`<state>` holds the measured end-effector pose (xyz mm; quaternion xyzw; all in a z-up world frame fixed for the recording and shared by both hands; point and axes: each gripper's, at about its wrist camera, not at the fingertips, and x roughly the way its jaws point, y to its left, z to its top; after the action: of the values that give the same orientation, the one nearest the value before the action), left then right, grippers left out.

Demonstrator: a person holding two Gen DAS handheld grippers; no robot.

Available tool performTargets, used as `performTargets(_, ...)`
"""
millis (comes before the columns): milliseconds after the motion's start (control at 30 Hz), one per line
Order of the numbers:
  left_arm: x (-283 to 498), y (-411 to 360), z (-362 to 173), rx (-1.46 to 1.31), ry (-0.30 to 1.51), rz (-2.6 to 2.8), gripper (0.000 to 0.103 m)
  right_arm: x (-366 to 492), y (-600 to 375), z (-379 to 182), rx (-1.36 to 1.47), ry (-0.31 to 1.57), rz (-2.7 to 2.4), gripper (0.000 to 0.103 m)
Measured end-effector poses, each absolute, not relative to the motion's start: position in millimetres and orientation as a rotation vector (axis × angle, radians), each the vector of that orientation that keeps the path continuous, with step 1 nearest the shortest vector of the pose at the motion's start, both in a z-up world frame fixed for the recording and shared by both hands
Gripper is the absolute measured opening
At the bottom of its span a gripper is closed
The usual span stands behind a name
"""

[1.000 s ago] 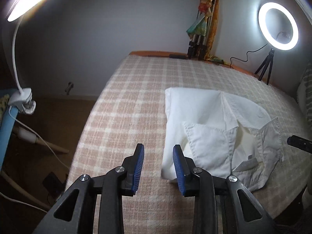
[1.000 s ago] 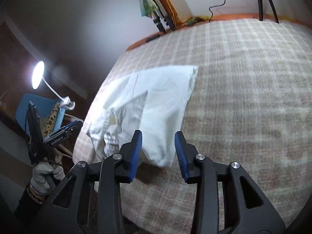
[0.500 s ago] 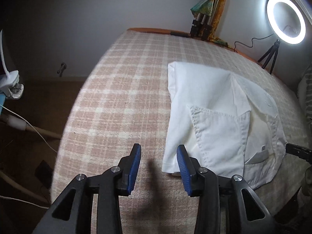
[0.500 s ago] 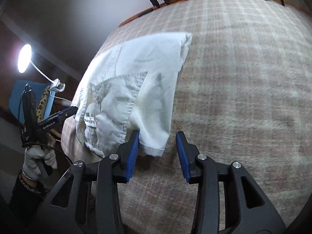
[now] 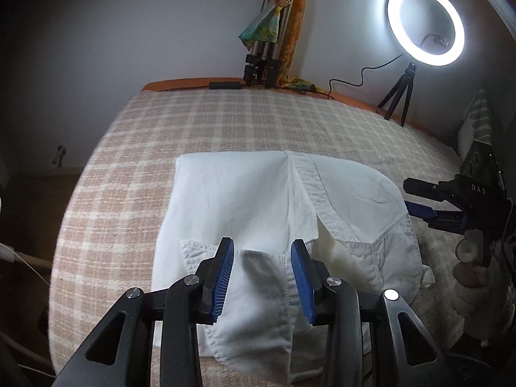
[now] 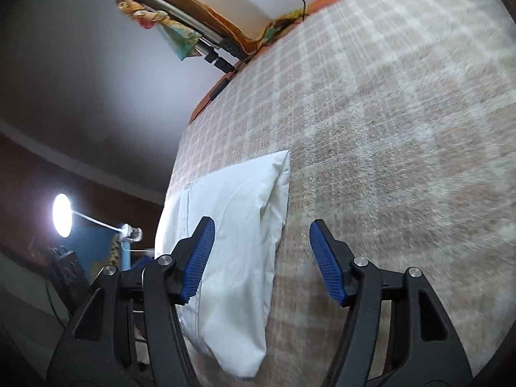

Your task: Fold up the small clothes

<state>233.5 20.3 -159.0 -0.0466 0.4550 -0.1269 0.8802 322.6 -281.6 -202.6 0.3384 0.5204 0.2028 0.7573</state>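
Note:
A small white garment (image 5: 258, 200) lies partly folded on the plaid blanket (image 5: 225, 122), with a pocketed flap turned up at its near edge. My left gripper (image 5: 262, 274) hovers open over that near flap, and cloth shows between the blue pads without being pinched. In the right wrist view the same garment (image 6: 238, 242) lies along the bed's left side. My right gripper (image 6: 262, 258) straddles its right edge and its jaws are opening, the pads clear of the cloth. From the left wrist view, the right gripper (image 5: 429, 206) sits at the garment's right side in a gloved hand (image 5: 467, 258).
A lit ring light (image 5: 425, 25) on a small tripod stands at the bed's far right. A folded tripod draped with colourful cloth (image 5: 267, 48) leans on the back wall. A clamp lamp (image 6: 63, 214) shines past the bed's left edge. A striped pillow (image 5: 477, 122) lies at the right.
The left gripper has shifted right, from beside the garment's corner to over its near flap. The right gripper rolled, came down to the garment's right edge, and its jaws spread wider.

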Motion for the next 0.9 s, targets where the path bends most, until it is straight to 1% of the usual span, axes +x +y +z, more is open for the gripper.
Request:
performTargets(100, 239, 14, -172, -0.087, 0.984, -0.275, 0.037, 338, -274, -208, 0.748, 1.149, 0.458, 0.065)
performTargets(133, 239, 12, -177, -0.074, 0.994, -0.276, 0.037, 342, -271, -209, 0.751, 1.146, 0.463, 0.058)
performTargets(167, 240, 9, -183, -0.052, 1.01, -0.279, 0.037, 344, -270, -211, 0.755, 1.147, 0.468, 0.045)
performTargets(200, 240, 6, -189, -0.03, 1.024, -0.28, 0.037, 348, -266, -211, 0.75, 1.146, 0.48, 0.037)
performTargets(233, 239, 3, -194, -0.009, 1.028, -0.28, 0.037, 351, -262, -208, 0.73, 1.143, 0.486, 0.022)
performTargets(267, 236, 1, -197, 0.011, 1.021, -0.281, 0.037, 354, -257, -204, 0.68, 1.135, 0.474, 0.017)
performTargets(333, 233, 1, -196, 0.024, 1.015, -0.284, 0.038, 357, -248, -195, 0.564, 1.101, 0.422, 0.015)
performTargets(400, 231, 4, -193, 0.013, 1.025, -0.287, 0.038, 358, -250, -193, 0.545, 1.084, 0.392, 0.014)
performTargets(467, 226, 11, -184, -0.009, 1.017, -0.295, 0.038, 360, -260, -191, 0.587, 1.059, 0.356, 0.014)
performTargets(500, 222, 14, -178, -0.006, 1.001, -0.297, 0.04, 360, -267, -189, 0.61, 1.04, 0.34, 0.014)
performTargets(567, 217, 24, -165, 0.017, 0.949, -0.274, 0.051, 359, -280, -185, 0.645, 1.028, 0.325, 0.016)
performTargets(600, 217, 31, -159, 0.014, 0.931, -0.264, 0.059, 358, -285, -184, 0.67, 1.034, 0.332, 0.019)
performTargets(633, 218, 38, -156, 0.001, 0.92, -0.249, 0.062, 359, -288, -183, 0.698, 1.043, 0.351, 0.03)
performTargets(667, 220, 48, -154, -0.024, 0.916, -0.231, 0.063, 356, -291, -183, 0.715, 1.049, 0.366, 0.044)
performTargets(733, 227, 69, -153, -0.104, 0.924, -0.195, 0.065, 347, -293, -182, 0.706, 1.06, 0.37, 0.058)
performTargets(800, 235, 89, -157, -0.198, 0.942, -0.171, 0.069, 338, -291, -184, 0.697, 1.087, 0.391, 0.058)
performTargets(900, 247, 107, -173, -0.348, 0.988, -0.181, 0.069, 319, -288, -187, 0.689, 1.141, 0.435, 0.058)
